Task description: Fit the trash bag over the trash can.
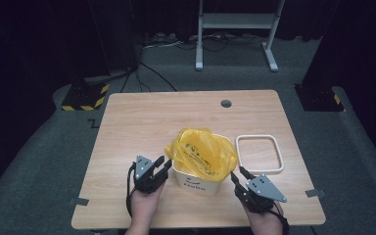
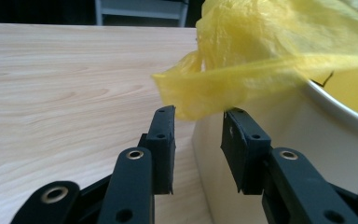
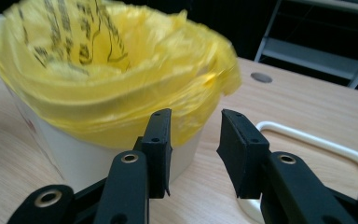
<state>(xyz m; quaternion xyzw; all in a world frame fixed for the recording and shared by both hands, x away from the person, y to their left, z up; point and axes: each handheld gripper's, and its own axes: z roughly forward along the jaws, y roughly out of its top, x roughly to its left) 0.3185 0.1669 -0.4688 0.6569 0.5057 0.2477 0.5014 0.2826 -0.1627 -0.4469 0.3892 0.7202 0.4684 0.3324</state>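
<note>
L gripper (image 2: 198, 116) spread, bag edge (image 2: 191, 100) between tips | R gripper (image 3: 196, 119) spread beside yellow bag (image 3: 121, 79) | white bin (image 1: 196, 182)

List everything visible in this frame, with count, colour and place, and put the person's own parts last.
table: one, light wood, centre, with a round hole near its far edge
bin: one, white, near middle of the table
bag: one, yellow with black print, lining the bin, edges draped over its rim
frame: one, white rounded rectangle, flat on the table right of the bin
stand: one, white metal, on the floor beyond the table
left gripper: one, black, jaws open at the bag's left edge
right gripper: one, black, jaws open by the bin's right side
</note>
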